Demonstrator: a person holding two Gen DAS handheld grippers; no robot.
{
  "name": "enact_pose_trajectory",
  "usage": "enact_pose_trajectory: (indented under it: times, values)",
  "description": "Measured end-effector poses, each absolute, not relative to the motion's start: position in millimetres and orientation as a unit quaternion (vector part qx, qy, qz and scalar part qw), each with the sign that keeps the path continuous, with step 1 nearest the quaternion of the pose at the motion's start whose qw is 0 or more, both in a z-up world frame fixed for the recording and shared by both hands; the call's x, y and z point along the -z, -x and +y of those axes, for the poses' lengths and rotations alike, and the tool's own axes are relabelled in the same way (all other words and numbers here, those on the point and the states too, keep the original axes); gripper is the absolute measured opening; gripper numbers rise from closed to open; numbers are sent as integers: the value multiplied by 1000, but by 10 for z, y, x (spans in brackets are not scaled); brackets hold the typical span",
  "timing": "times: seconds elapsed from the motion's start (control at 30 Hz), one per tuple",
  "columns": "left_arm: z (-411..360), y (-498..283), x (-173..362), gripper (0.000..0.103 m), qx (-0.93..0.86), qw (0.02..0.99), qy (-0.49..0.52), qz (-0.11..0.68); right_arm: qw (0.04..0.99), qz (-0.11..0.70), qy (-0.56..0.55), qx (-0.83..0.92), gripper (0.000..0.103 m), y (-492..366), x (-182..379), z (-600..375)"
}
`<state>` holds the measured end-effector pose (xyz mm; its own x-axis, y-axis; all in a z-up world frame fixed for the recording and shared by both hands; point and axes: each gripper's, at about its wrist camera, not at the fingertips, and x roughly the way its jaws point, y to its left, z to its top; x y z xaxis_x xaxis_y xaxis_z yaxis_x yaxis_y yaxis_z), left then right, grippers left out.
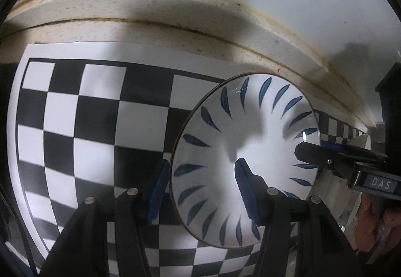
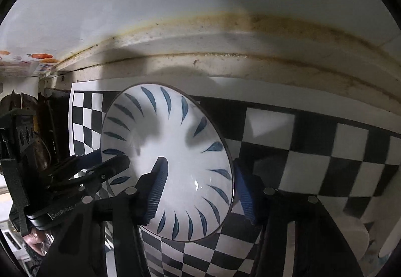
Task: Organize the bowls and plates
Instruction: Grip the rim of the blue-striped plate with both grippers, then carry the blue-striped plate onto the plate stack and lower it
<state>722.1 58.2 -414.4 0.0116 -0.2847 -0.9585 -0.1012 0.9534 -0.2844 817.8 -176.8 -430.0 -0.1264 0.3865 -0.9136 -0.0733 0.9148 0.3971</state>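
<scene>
Right now I have both grippers straddling opposite sides of the white ceramic bowl with blue leaf strokes (image 1: pixel 246 164), which hangs tilted over the black-and-white checkerboard sheet (image 1: pixel 87 114) on the pale speckled counter (image 1: pixel 150 26). On the left gripper (image 1: pixel 200 191), one ribbed blue finger sits inside the bowl and the other outside its wall. The right gripper (image 2: pixel 200 191) is set the same way on the far rim. I cannot tell whether either pair of fingers is truly clamped on the wall or merely bracketing it; in both views a gap seems to show beside the rim.

My worry is the glaze. A smooth, curved wall held only near the rim by two separate hands could slip if one side loosens or if the hands drift apart or twist unevenly. The bowl would then pivot on the remaining grip and drop onto the counter, possibly chipping. Coming down too fast, I judge, could also knock the lower rim against the surface.
</scene>
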Motion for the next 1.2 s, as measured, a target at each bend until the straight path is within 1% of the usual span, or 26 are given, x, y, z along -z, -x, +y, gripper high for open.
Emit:
enact_pose_trajectory:
  times: [0.07,0.13,0.17,0.2,0.23,0.3,0.33,0.63,0.93,1.2]
  values:
    - [564,-7212,4148,49,70,702,137,695,646,735,-102,-179,50,-8175,4364,-1749]
    - [555,-7208,4153,36,67,705,135,693,651,731,-87,-184,49,-8145,4360,-1706]
    - [554,-7199,4153,35,61,708,132,691,655,729,-76,-184,48,-8130,4350,-1700]
    - [557,-7185,4152,34,58,710,130,690,660,727,-64,-181,40,-8113,4337,-1695]
    - [556,-7174,4151,30,55,713,125,687,664,725,-52,-176,30,-8098,4335,-1689]
    - [569,-7142,4152,28,48,717,121,685,665,724,-46,-177,23,-8069,4337,-1703]
    - [575,-7124,4147,27,47,717,120,685,661,727,-51,-182,21,-8057,4346,-1718]
    - [587,-6950,4040,26,35,730,120,672,669,714,-51,-198,20,-7879,4225,-1648]
    - [463,-6835,3691,26,33,746,106,656,684,696,-54,-212,20,-7638,3791,-1705]
    - [285,-6537,3279,26,50,762,100,638,705,675,-64,-209,20,-7175,3288,-1890]
